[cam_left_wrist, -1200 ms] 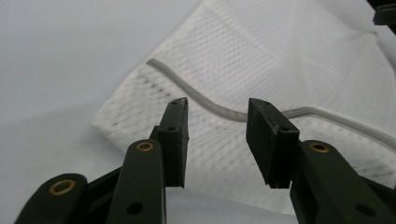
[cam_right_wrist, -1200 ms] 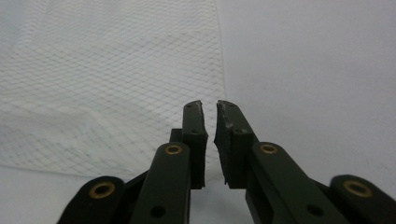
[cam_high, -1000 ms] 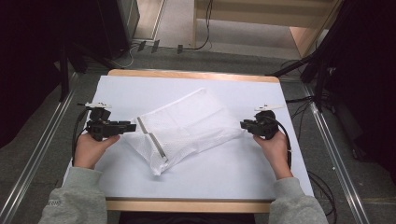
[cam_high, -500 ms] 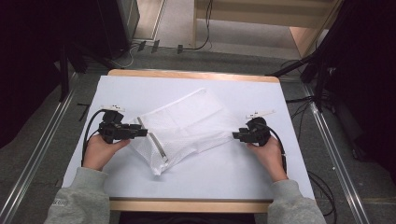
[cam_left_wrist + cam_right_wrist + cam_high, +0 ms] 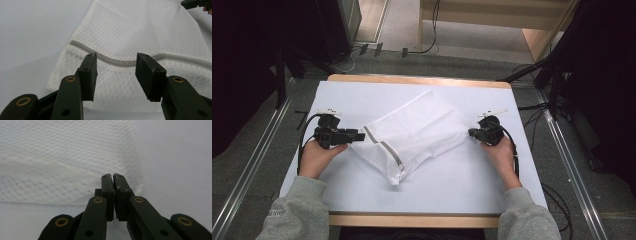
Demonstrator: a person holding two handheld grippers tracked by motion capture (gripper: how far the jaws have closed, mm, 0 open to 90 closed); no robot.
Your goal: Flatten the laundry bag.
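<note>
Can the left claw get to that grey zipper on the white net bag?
Probably yes. The left claw is open, right at the white mesh bag, and the grey zipper strip runs across just past its jaws with nothing lying between. The right claw is at the bag's far edge, out of the way.

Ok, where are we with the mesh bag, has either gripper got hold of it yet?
Done: both grippers have reached the mesh bag. In hand: the left gripper is open over the grey zipper; the right gripper is shut at the bag's corner, though a pinch is unclear. Left: closing the left on the bag.
</note>
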